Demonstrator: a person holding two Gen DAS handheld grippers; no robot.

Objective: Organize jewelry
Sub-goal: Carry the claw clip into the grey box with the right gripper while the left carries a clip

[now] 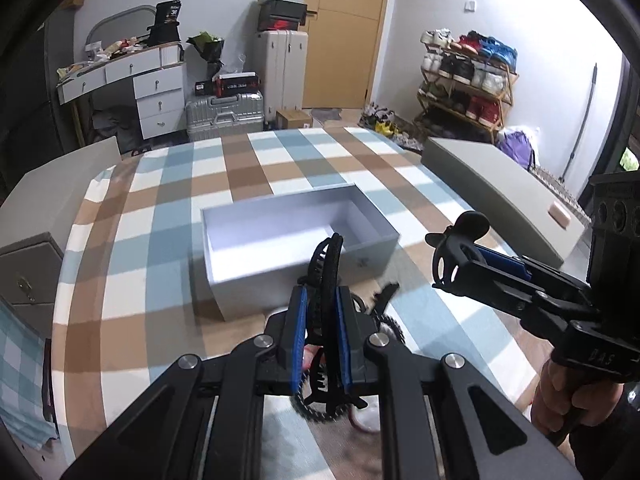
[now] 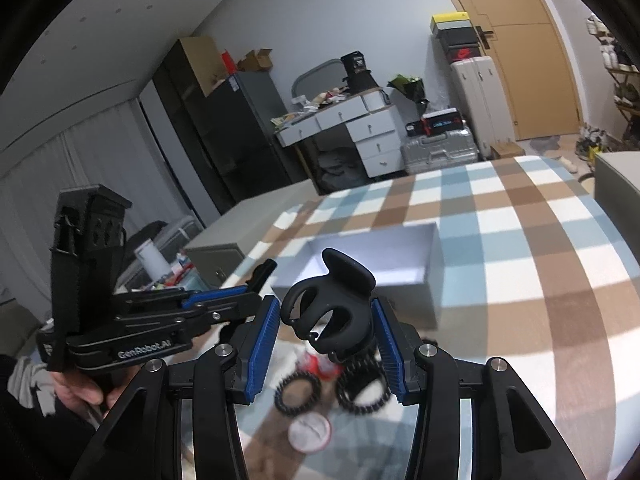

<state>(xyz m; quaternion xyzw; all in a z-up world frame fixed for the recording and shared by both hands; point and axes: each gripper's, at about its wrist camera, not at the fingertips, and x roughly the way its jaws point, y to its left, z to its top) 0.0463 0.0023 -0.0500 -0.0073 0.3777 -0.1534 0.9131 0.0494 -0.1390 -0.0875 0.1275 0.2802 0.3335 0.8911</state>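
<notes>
A flat black toothed hair clip [image 1: 326, 276] stands edge-on between the blue pads of my left gripper [image 1: 322, 300], which is shut on it above the table. A rounded black claw clip [image 2: 332, 308] is held in my right gripper [image 2: 326, 303], whose jaws are shut on its sides. Each gripper shows in the other's view: the right gripper [image 1: 486, 262] with its claw clip [image 1: 460, 246] at right, the left gripper [image 2: 256, 294] at left. The open white box [image 1: 276, 206] lies just ahead on the checked tablecloth [image 1: 180, 208], with no item visible inside it.
Below my right gripper lie two black spiral hair ties [image 2: 296, 396] [image 2: 362, 388], a red-and-white item [image 2: 320, 364] and a round white piece [image 2: 310, 434]. Grey cabinets [image 1: 492, 196] [image 1: 60, 196] flank the table. A person's hand [image 1: 560, 392] grips the right handle.
</notes>
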